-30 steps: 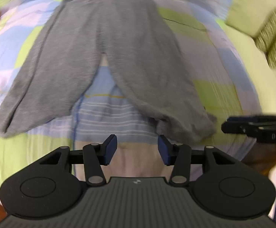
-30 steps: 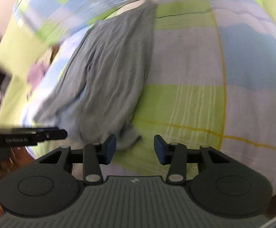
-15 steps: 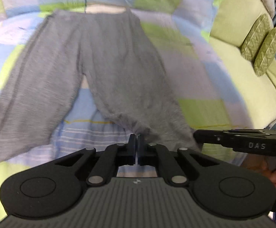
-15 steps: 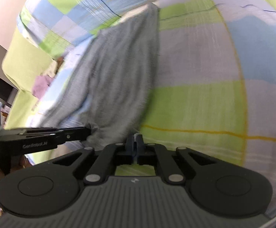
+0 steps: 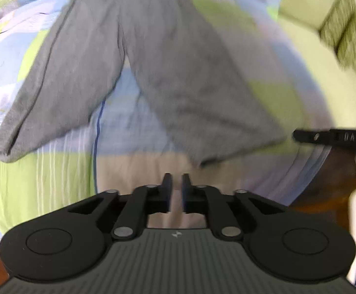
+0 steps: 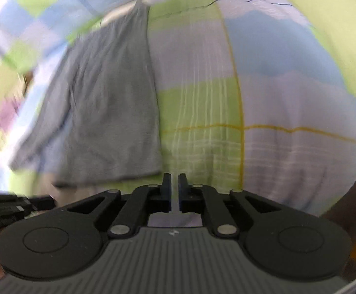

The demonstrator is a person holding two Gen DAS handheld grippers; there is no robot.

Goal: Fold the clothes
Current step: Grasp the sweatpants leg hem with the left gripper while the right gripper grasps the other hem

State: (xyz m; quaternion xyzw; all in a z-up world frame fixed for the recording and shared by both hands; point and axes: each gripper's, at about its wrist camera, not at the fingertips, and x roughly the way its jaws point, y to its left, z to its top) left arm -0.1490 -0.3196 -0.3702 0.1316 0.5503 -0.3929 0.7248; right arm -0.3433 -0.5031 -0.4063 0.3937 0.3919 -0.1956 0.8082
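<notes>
Grey pants [image 5: 158, 73] lie flat on the checked bedspread [image 5: 63, 176], waistband at the far end, both legs fanned toward me. In the left wrist view the two cuffs sit well apart, with a wedge of blue and striped fabric showing between the legs.

My left gripper [image 5: 176, 188] hovers just short of the right-hand leg's cuff, over a beige patch of the spread. Jaws nearly together, narrow gap between the pads, nothing in them. No contact with the pants.

My right gripper [image 6: 174, 187] sits just off the near corner of the same leg's hem, over the green striped patch. Same state: a thin slit between the jaws, empty. It also shows at the right edge of the left wrist view, beside that cuff.

Green cushions [image 5: 344, 34] lie on the pale green sofa [image 5: 325, 73] to the right of the bedspread. Both frames have motion blur, so fine fabric detail is unreadable.
</notes>
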